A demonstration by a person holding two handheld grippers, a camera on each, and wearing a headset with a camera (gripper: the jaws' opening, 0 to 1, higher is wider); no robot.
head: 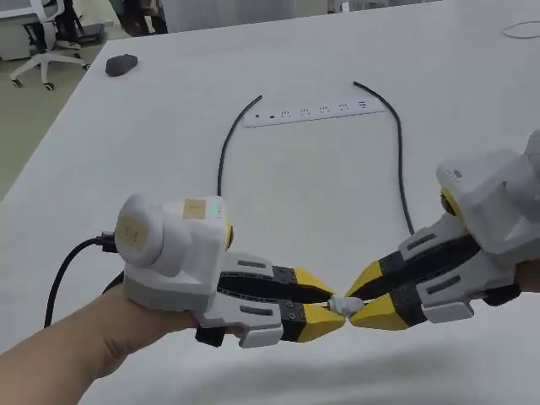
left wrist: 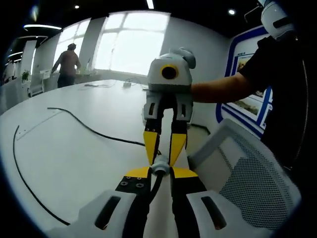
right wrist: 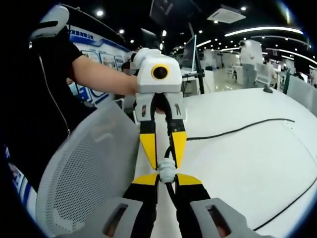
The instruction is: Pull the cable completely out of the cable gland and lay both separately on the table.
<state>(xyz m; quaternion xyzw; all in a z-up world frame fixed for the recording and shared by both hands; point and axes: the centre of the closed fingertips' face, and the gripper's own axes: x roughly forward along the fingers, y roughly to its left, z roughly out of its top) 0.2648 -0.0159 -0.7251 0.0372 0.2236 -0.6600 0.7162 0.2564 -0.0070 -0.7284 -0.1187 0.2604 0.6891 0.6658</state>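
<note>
Above table (head: 337, 186), left tool (head: 332, 305) and right tool (head: 351, 306) both clamped on cable gland (head: 342, 305), cable (head: 400, 152) trailing beyond

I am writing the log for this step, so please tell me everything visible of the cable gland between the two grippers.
The cable gland is a small, grey-white piece, apparently plastic, with a rounded body. It is held above the white table, not lying on it. The left gripper and right gripper meet tip to tip and close on it from opposite sides. The black cable passes through it and runs between both pairs of jaws. Finer details are too small to tell.
</note>
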